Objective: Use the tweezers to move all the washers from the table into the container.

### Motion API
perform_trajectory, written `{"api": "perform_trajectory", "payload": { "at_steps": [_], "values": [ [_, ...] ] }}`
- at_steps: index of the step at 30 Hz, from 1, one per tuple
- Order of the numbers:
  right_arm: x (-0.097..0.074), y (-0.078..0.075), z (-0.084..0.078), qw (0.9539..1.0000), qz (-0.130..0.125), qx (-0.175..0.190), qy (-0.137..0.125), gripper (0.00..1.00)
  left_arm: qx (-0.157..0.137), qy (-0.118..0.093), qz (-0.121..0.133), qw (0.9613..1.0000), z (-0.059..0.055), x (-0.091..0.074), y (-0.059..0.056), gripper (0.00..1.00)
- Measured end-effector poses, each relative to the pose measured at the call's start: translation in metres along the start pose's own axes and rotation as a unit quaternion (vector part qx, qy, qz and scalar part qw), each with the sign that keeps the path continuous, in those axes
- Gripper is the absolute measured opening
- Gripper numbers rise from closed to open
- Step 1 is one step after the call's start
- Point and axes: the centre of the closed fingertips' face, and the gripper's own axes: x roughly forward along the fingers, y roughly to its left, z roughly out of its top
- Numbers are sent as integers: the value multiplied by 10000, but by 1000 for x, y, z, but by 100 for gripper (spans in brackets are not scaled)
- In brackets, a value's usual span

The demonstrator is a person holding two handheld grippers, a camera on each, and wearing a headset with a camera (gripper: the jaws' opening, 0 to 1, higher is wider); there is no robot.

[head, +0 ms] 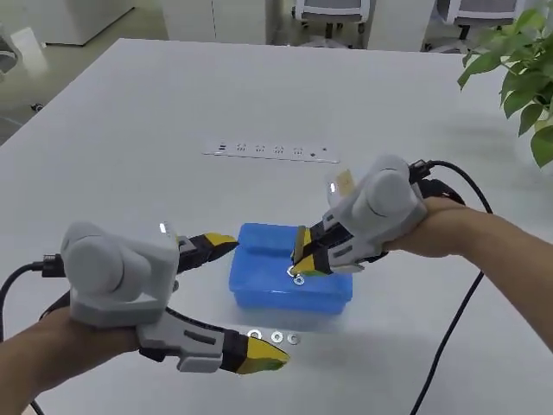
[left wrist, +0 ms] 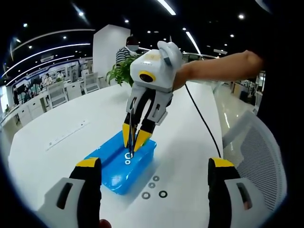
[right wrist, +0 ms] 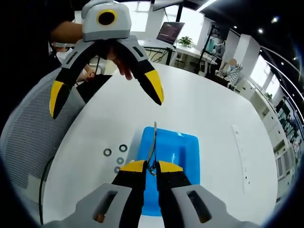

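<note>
A blue container sits on the white table. My right gripper is shut on thin metal tweezers that point down into the container. At the tweezer tips a washer hangs just over the container floor. Three loose washers lie on the table in front of the container, and they are the washers left of it in the right gripper view. My left gripper stands open at the container's left end, holding nothing. In the left gripper view the right gripper hangs over the container.
A white power strip lies further back on the table. A green plant stands at the far right. Cables trail from both grippers toward the table's front edge. Office chairs stand beyond the far edge.
</note>
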Motion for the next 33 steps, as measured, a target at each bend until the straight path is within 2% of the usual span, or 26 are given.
{"api": "perform_trajectory", "payload": {
  "at_steps": [17,33],
  "values": [
    [22,-3,-22,9997,124,197,17,9,-10,77,-53,10000,-1,8,7,97],
    [37,-8,-30,9993,241,296,4,10,-4,119,-112,9999,-2,16,23,91]
  ]
}}
